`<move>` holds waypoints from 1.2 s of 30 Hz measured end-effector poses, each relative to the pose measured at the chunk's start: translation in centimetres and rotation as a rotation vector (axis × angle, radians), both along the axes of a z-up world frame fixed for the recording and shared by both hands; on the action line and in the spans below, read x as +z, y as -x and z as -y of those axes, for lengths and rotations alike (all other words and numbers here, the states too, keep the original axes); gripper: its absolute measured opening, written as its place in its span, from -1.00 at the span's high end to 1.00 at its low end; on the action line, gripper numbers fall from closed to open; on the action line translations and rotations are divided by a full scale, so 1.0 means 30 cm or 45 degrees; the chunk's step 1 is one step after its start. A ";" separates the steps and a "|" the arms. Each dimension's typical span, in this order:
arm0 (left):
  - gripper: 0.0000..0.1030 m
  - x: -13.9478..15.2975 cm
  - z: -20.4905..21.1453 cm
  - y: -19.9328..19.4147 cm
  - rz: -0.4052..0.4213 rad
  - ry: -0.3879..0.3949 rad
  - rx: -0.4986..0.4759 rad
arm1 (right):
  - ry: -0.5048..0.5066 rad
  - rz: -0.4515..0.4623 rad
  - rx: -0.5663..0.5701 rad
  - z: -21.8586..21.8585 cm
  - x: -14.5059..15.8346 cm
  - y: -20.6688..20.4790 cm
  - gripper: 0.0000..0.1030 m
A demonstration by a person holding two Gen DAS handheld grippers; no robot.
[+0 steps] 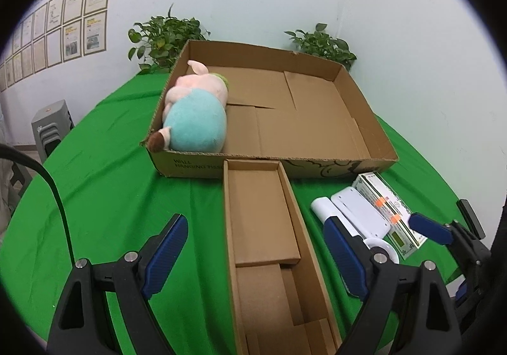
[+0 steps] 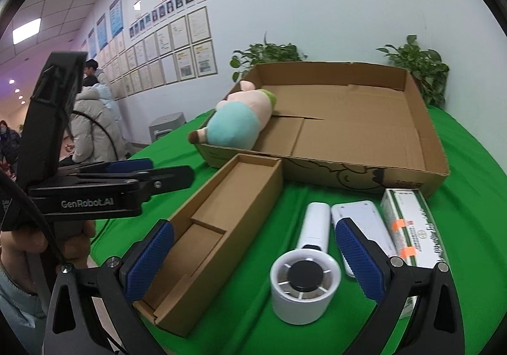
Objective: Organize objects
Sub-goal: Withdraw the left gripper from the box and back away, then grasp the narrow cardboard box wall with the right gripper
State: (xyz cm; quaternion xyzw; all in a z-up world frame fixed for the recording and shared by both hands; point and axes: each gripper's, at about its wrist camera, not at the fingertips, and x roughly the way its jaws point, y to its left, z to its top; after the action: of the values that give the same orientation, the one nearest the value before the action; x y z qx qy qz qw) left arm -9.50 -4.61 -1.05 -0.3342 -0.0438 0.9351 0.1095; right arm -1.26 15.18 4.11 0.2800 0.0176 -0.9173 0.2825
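Two grippers: my left gripper (image 1: pixel 256 237) and right gripper (image 2: pixel 253 255) both spread wide, holding nothing.
Fan: handheld fan (image 2: pixel 305 272) lower centre, between my right fingers.
Axis: handle runs up-frame toward big box (image 2: pixel 437 146).
Nearer: right.

The tablecloth (image 1: pixel 104 196) is bright green; the large tray box (image 1: pixel 361 108) and the narrow box (image 1: pixel 263 212) are plain brown cardboard, the large one printed with black line drawing; the plush toy (image 1: pixel 196 114) is pale pink with a turquoise body and brown tip; the handheld fan (image 2: pixel 304 279) is white with a black hub; the medicine carton (image 2: pixel 412 228) is white and green with orange tabs; the gripper pads (image 2: pixel 358 253) are dark blue, dimpled.
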 end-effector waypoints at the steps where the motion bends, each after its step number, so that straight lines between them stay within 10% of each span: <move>1: -0.70 -0.001 0.001 0.001 0.003 0.000 -0.001 | 0.000 -0.001 0.012 0.008 -0.005 0.003 -0.99; 17: -0.68 -0.075 0.009 0.002 0.136 -0.036 -0.100 | 0.019 0.118 0.233 0.103 -0.103 -0.024 -0.99; 36: -0.44 -0.177 0.015 -0.011 0.261 -0.084 -0.175 | -0.173 0.087 0.038 0.148 -0.175 0.001 -0.77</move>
State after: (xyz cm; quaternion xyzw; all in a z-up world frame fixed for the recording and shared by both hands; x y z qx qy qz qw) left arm -9.17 -5.06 -6.36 -0.4265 -0.0624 0.8844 0.1791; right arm -1.29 10.74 -1.14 0.3295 0.0743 -0.8995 0.2770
